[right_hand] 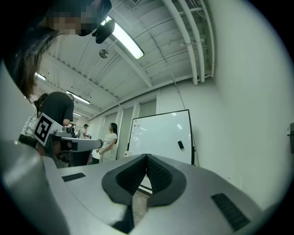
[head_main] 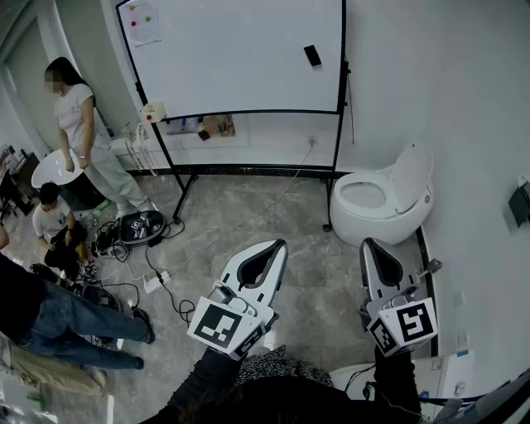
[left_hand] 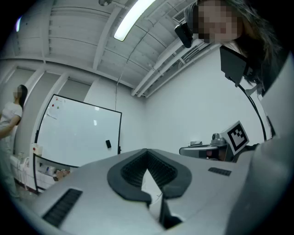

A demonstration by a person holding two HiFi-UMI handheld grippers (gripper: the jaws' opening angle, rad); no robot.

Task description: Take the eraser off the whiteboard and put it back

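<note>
Black eraser (head_main: 312, 55) sits on the whiteboard (head_main: 240, 58), well ahead of the left tongs (head_main: 277, 244) and right tongs (head_main: 367, 243) in the head view. In the left gripper view we find its tips clenched together, empty, with the eraser far beyond, leftward. In the right gripper view we find the same, clenched and empty, with the eraser beyond, rightward.

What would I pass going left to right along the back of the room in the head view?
A standing person in white → paper sheet → eraser → white round seat.
</note>
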